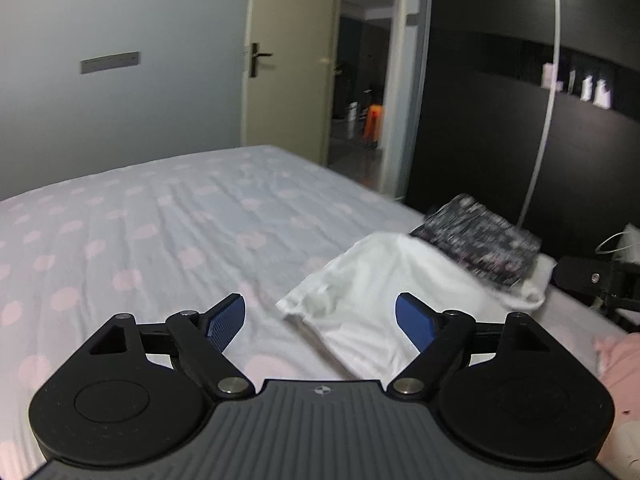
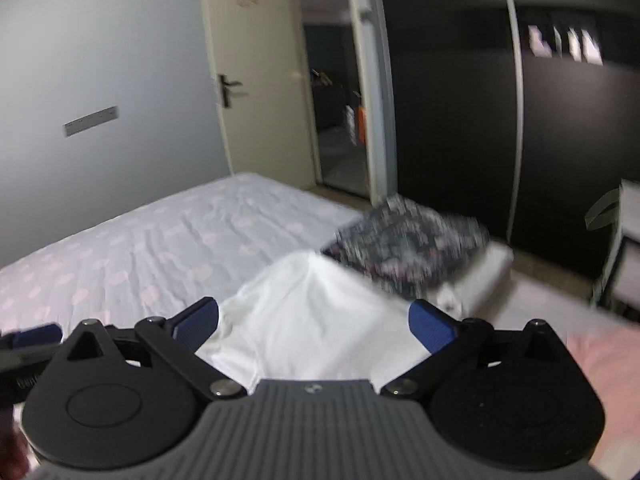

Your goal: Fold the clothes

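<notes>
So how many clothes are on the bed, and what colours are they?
White folded garment: 1
Dark patterned folded garment: 1
Pink cloth at the right edge: 1, too blurred to name
Total: 3

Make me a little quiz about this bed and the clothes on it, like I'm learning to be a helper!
1. True or false: the left gripper is squeezing the white garment.
2. What lies on the far end of the white garment?
A. a dark patterned folded cloth
B. a red pillow
C. a shoe
3. Fill in: the bed sheet has pale ____ dots.

Key:
1. False. Both it and the right gripper stand wide open with nothing between the pads.
2. A
3. pink
</notes>
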Demonstrator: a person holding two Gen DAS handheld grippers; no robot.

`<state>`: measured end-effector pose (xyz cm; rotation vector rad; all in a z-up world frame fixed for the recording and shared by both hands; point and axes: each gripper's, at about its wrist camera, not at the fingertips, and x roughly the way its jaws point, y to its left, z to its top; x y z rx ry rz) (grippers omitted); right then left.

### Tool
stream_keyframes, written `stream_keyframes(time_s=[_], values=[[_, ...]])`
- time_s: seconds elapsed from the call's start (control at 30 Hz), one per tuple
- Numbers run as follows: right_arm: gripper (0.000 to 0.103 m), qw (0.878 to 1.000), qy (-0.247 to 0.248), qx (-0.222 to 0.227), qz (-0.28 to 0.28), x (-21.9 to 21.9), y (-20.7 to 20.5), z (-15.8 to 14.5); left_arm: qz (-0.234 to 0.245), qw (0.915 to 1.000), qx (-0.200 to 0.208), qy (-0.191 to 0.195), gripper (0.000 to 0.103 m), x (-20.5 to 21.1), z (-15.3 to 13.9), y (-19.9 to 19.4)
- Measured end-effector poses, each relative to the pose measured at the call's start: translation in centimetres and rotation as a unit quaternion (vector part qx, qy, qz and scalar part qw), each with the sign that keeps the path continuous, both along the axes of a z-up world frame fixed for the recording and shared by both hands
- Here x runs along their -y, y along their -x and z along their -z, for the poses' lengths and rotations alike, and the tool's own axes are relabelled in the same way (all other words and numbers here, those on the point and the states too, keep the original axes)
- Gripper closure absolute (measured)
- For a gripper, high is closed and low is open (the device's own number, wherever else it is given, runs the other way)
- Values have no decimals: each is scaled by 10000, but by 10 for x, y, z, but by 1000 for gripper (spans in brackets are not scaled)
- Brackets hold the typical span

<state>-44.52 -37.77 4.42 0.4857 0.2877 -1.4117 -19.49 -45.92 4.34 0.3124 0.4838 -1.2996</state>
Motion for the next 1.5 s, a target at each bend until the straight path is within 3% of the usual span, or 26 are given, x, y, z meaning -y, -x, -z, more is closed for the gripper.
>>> stream_keyframes(time_s=[0.13, 0.27, 0.4, 1.5], values=[[1, 9990, -428, 47, 152, -7, -8, 19, -47, 9998, -48, -198, 20, -8, 7, 4], [1, 9981, -577, -166, -98, -20, -19, 35, -133, 9993, -124, -340, 20, -15, 12, 3], [1, 9968, -763, -5, -230, -19, -20, 43, -181, 9990, -155, -375, 20, -21, 14, 1], [1, 9958, -851, -84, -311, -24, -31, 53, -162, 9981, -222, -560, 20, -21, 20, 3]])
